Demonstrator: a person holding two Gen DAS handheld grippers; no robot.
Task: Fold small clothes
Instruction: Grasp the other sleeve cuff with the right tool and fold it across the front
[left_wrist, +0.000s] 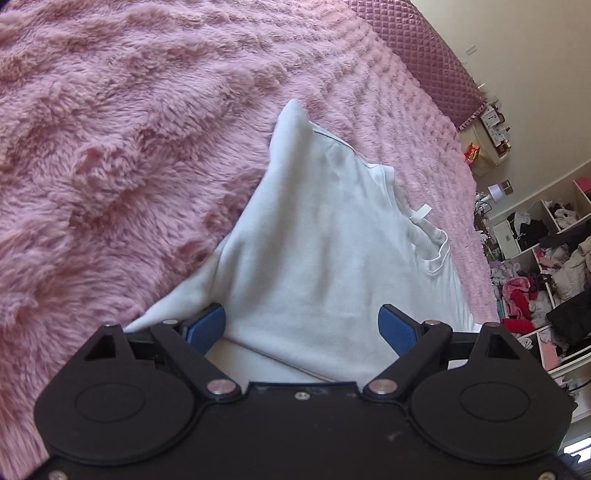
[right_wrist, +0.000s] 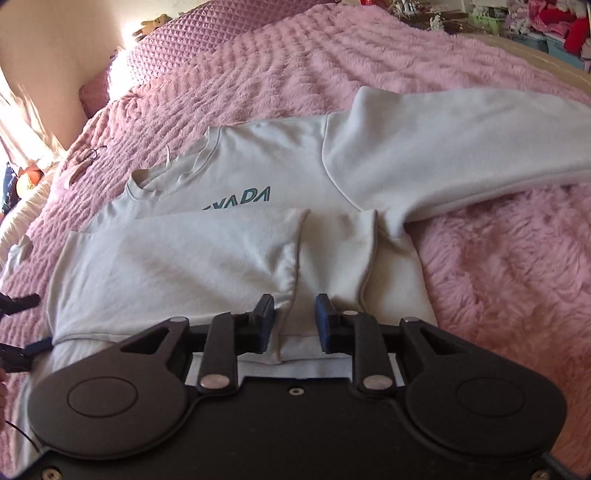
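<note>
A white sweatshirt (right_wrist: 266, 170) with teal chest lettering lies on a pink fluffy blanket (right_wrist: 498, 266) covering the bed, one sleeve (right_wrist: 461, 136) stretched toward the blanket's right edge and the other folded across the body. The left gripper (left_wrist: 301, 328) has its jaws spread wide over the fabric near the collar (left_wrist: 424, 229), gripping nothing. The right gripper (right_wrist: 293, 321) has its jaws partly parted around a seam at the folded sleeve's edge, not clamped.
</note>
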